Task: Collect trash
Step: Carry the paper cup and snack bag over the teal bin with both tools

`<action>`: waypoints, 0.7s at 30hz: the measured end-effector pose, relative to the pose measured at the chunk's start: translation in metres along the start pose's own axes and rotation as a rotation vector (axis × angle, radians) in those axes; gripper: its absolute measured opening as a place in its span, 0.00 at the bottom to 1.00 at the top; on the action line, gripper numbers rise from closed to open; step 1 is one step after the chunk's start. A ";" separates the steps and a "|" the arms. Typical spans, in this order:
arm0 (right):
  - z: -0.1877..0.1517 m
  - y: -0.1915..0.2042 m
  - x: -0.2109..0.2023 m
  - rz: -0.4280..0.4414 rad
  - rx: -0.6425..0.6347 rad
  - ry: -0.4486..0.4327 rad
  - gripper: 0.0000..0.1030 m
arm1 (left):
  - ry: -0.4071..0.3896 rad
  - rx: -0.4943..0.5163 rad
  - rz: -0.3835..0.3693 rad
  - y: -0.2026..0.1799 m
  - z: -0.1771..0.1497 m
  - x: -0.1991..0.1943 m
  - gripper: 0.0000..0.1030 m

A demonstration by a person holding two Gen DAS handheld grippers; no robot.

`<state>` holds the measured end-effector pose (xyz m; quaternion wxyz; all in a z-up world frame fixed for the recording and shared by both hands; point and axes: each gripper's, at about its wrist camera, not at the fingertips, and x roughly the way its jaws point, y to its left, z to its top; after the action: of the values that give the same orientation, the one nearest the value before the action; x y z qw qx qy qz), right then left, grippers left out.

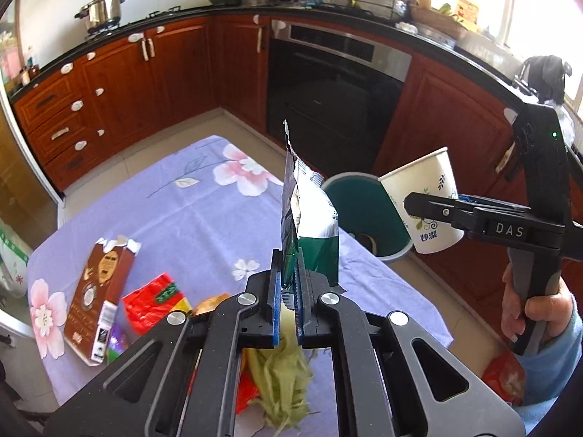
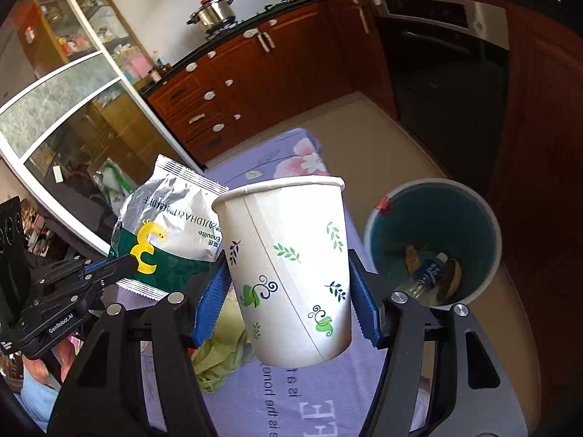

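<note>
My left gripper (image 1: 288, 284) is shut on the bottom edge of a silver and green foil packet (image 1: 309, 225), which stands upright above the purple floral tablecloth (image 1: 175, 215). In the right wrist view the same foil packet (image 2: 171, 233) shows a yellow figure, pinched by the left gripper (image 2: 127, 262). My right gripper (image 2: 291, 291) is shut on a white paper cup (image 2: 291, 273) with green leaf prints, held tilted in the air. That paper cup (image 1: 430, 204) hangs beside a round green-lined bin (image 1: 364, 215) on the floor. The bin (image 2: 433, 244) holds a plastic bottle and other scraps.
On the tablecloth lie a brown carton (image 1: 102, 291), a red wrapper (image 1: 156, 298) and green corn husks (image 1: 284, 378). Red wooden cabinets (image 1: 145, 83) and a black oven (image 1: 328, 94) line the far wall. A hand in a blue sleeve (image 1: 535, 313) grips the right tool.
</note>
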<state>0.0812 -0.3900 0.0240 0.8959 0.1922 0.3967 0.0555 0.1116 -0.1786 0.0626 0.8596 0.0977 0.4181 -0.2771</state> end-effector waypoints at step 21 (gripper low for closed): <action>0.007 -0.152 0.053 -0.160 0.206 0.092 0.58 | 0.281 0.103 -0.071 -0.108 0.050 0.197 0.06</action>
<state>0.1148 -0.5185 -0.0674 0.8540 0.2481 0.4548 -0.0484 0.1822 -0.3654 -0.0514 0.7760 0.1649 0.5227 -0.3120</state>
